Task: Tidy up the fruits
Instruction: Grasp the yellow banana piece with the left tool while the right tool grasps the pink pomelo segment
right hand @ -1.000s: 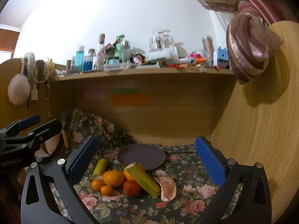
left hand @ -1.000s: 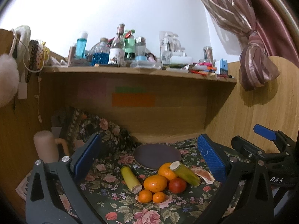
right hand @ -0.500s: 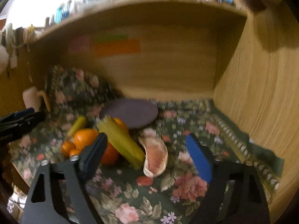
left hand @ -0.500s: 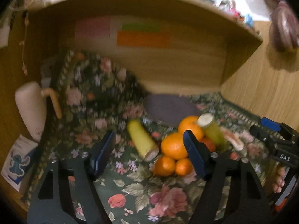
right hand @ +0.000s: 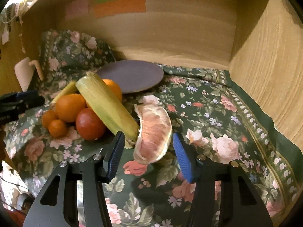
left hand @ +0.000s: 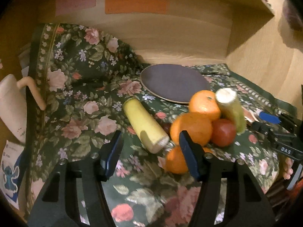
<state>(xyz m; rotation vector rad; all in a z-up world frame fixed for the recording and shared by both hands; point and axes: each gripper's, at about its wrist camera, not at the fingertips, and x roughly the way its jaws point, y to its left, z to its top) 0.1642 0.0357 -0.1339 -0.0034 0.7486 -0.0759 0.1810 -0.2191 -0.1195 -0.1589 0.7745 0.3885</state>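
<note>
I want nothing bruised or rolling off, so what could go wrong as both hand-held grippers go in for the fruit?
1. The peeled pink pomelo segment lies between the right hand-held gripper's open fingers; a hard squeeze may tear it.
2. The green-yellow corn cob leans on the red tomato and the oranges; bumping it could topple the pile.
3. The left hand-held gripper's right finger is against the large orange, which may roll.

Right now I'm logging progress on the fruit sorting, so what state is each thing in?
left gripper: open, holding nothing, lined up on the yellow banana piece
right gripper: open around the pomelo segment
pomelo segment: peeled, lying on the cloth
yellow banana piece: cut, lying flat
green banana piece: propped on the oranges
plate: bare
tomato: whole, in the pile
</note>
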